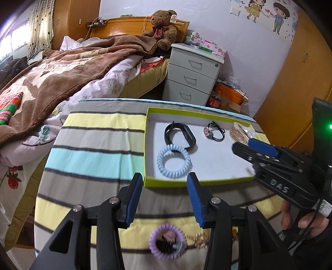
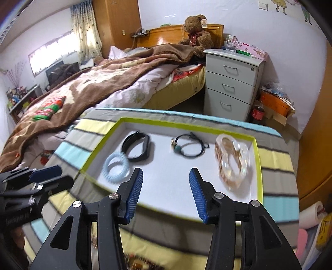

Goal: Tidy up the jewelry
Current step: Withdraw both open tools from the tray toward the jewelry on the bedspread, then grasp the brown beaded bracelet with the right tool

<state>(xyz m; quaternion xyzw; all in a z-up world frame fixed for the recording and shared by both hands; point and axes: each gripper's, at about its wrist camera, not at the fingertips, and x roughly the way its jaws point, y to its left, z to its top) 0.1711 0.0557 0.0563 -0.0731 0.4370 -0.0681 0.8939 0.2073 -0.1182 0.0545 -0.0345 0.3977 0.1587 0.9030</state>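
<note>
This is a bedroom in a home. An unmade bed (image 2: pixel 116 83) with a brown blanket (image 1: pixel 68 68) and floral sheets fills the left side, and a teddy bear (image 2: pixel 197 33) sits against its wooden headboard (image 1: pixel 128 27). Beside it stands a white three-drawer nightstand (image 2: pixel 230 83) cluttered on top. Cartoon stickers (image 1: pixel 267 14) decorate the pale wall, spotted curtains (image 2: pixel 87 35) hang at the window, and wooden wardrobes (image 1: pixel 290 87) line the walls.

Lime-rimmed tray (image 1: pixel 157 183), pale-blue coil tie (image 1: pixel 173 161), black band (image 1: pixel 180 136) — striped cloth (image 1: pixel 93 145)
</note>
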